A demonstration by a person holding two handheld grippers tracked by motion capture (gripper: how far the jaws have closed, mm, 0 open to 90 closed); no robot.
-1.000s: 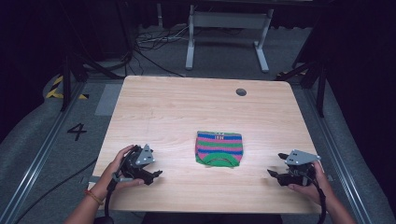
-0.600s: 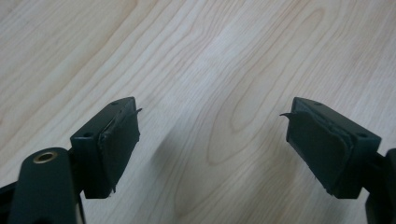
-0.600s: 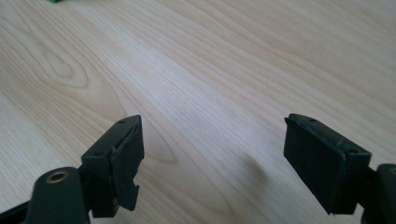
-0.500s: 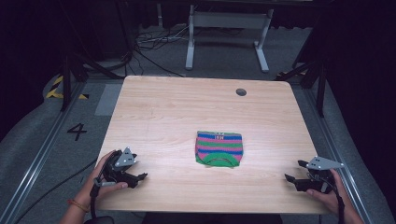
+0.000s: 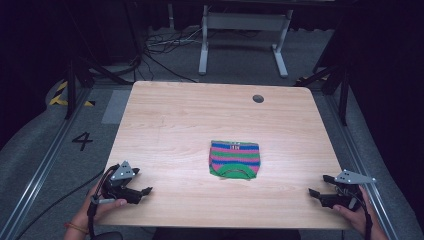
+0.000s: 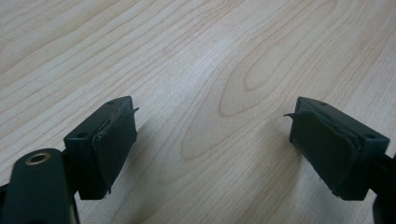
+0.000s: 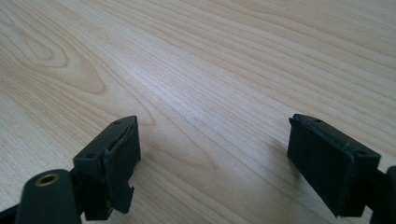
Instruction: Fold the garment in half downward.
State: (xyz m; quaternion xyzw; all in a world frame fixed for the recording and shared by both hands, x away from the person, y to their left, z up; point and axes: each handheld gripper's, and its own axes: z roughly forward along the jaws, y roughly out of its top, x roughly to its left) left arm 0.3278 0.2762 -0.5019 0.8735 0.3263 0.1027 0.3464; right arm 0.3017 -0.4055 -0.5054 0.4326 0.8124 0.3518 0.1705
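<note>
Striped garment [image 5: 234, 159] lies folded mid-table; left gripper [image 5: 143, 191] at eight o'clock and right gripper [image 5: 314, 192] at four, jaws wide and empty, should stay clear of it.

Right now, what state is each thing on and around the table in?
Striped garment: folded flat into a compact rectangle, lying near the table's middle, touched by nothing.
Left gripper: open, nothing between its fingers, at the table's near left corner.
Right gripper: jaws have just been opening, nothing between its fingers, at the near right corner.
Table: bare wood apart from the garment.
</note>
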